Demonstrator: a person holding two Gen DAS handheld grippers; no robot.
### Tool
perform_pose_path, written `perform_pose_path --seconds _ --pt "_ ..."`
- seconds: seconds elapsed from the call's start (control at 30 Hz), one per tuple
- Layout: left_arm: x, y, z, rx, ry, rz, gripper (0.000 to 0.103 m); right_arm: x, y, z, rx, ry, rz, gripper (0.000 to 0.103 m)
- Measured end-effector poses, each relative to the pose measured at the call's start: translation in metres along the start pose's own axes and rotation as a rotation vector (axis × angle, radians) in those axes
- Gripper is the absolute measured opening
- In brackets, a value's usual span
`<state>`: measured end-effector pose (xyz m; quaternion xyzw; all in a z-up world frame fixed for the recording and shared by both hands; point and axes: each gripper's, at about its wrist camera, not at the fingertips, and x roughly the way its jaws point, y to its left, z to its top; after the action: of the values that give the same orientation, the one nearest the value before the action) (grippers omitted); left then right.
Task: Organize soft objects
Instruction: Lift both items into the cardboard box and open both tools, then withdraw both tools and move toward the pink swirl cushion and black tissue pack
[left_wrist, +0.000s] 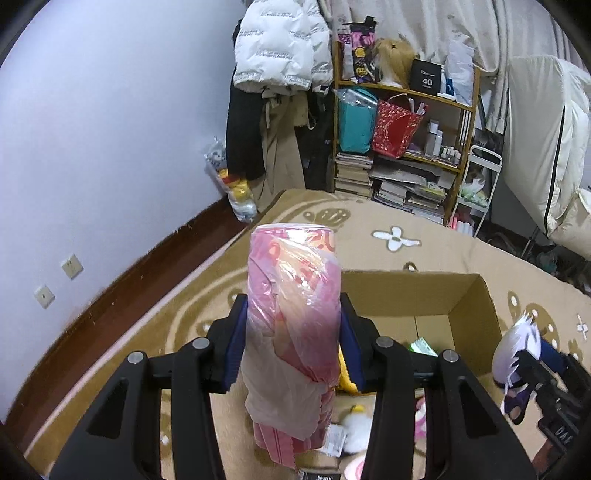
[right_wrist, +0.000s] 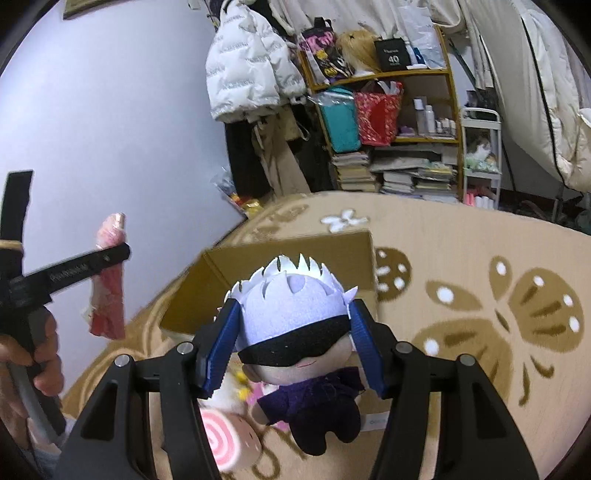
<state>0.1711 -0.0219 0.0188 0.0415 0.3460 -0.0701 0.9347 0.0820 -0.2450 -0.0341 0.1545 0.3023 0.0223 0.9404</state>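
Note:
My left gripper (left_wrist: 293, 332) is shut on a pink cloth bundle wrapped in clear plastic (left_wrist: 293, 317), held upright above the carpet; it also shows in the right wrist view (right_wrist: 109, 280). My right gripper (right_wrist: 293, 332) is shut on the head of a white-haired plush doll with a black blindfold (right_wrist: 295, 321), hanging over the carpet; the doll also shows in the left wrist view (left_wrist: 517, 358). An open cardboard box (left_wrist: 476, 295) stands on the carpet just beyond both grippers, also seen in the right wrist view (right_wrist: 295, 251).
A pink swirl plush roll (right_wrist: 229, 439) and a white and yellow plush (left_wrist: 356, 428) lie on the carpet below. A green item (left_wrist: 421, 347) lies in the box. A cluttered wooden shelf (left_wrist: 406, 144), hanging coats (left_wrist: 280, 55) and a white cart (left_wrist: 480, 184) line the far wall.

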Motion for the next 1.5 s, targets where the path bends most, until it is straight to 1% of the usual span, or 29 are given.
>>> perform_pose_path --seconds 0.2,0.3,0.43,0.53,0.63,0.67,0.7,0.73,0.8,0.83,0.87,0.9,0.93,0.97,1.0,1.03,1.07,1.1,1.23,1.3,1.5 --pt "0.005 -0.014 0.016 0.041 -0.034 -0.009 0.044 0.012 0.001 0.021 -0.034 -0.016 -0.011 0.064" --pt "0.010 -0.021 0.019 0.053 -0.041 -0.015 0.044 0.019 0.004 0.029 -0.059 -0.018 -0.012 0.064" --pt "0.021 -0.026 0.018 0.033 -0.031 -0.069 0.044 0.030 0.007 0.032 -0.094 -0.011 -0.015 0.064" --pt "0.033 -0.030 0.014 0.040 -0.011 -0.086 0.044 0.039 0.007 0.031 -0.098 0.008 -0.018 0.064" --pt "0.049 -0.037 0.006 0.054 0.032 -0.097 0.046 0.050 0.004 0.027 -0.094 0.039 -0.008 0.065" --pt "0.053 -0.039 0.003 0.052 0.044 -0.094 0.051 0.052 0.003 0.025 -0.096 0.047 -0.009 0.066" --pt "0.058 -0.039 0.001 0.046 0.055 -0.092 0.059 0.057 0.003 0.023 -0.099 0.060 -0.012 0.067" --pt "0.061 -0.041 0.000 0.041 0.061 -0.087 0.062 0.059 0.002 0.022 -0.098 0.070 -0.010 0.067" --pt "0.064 -0.041 -0.002 0.037 0.060 -0.067 0.072 0.061 0.001 0.022 -0.093 0.072 -0.007 0.068" --pt "0.064 -0.041 -0.003 0.041 0.058 -0.053 0.076 0.061 0.001 0.022 -0.096 0.073 -0.007 0.068" --pt "0.065 -0.042 -0.003 0.047 0.060 -0.040 0.082 0.061 0.001 0.022 -0.100 0.073 -0.012 0.069" --pt "0.066 -0.043 -0.004 0.052 0.065 -0.025 0.087 0.062 0.001 0.021 -0.107 0.073 -0.018 0.073" --pt "0.066 -0.043 -0.004 0.056 0.067 -0.008 0.089 0.063 0.001 0.021 -0.110 0.074 -0.020 0.077" --pt "0.066 -0.042 -0.005 0.057 0.068 0.007 0.093 0.063 0.001 0.021 -0.108 0.075 -0.023 0.082" --pt "0.066 -0.042 -0.005 0.058 0.070 0.020 0.098 0.062 0.000 0.021 -0.103 0.074 -0.022 0.084" --pt "0.066 -0.042 -0.006 0.057 0.074 0.030 0.099 0.062 -0.001 0.020 -0.098 0.074 -0.020 0.084" --pt "0.065 -0.037 -0.007 0.055 0.077 0.035 0.100 0.060 0.000 0.020 -0.099 0.077 -0.022 0.087" --pt "0.064 -0.036 -0.008 0.051 0.080 0.043 0.101 0.060 0.000 0.020 -0.099 0.077 -0.027 0.092" --pt "0.059 -0.028 -0.010 0.041 0.086 0.055 0.102 0.055 0.002 0.020 -0.102 0.081 -0.028 0.096" --pt "0.054 -0.025 -0.010 0.035 0.087 0.052 0.102 0.050 0.003 0.020 -0.105 0.080 -0.020 0.101" --pt "0.038 -0.018 -0.012 0.029 0.085 0.048 0.102 0.035 0.011 0.019 -0.112 0.071 -0.024 0.102"
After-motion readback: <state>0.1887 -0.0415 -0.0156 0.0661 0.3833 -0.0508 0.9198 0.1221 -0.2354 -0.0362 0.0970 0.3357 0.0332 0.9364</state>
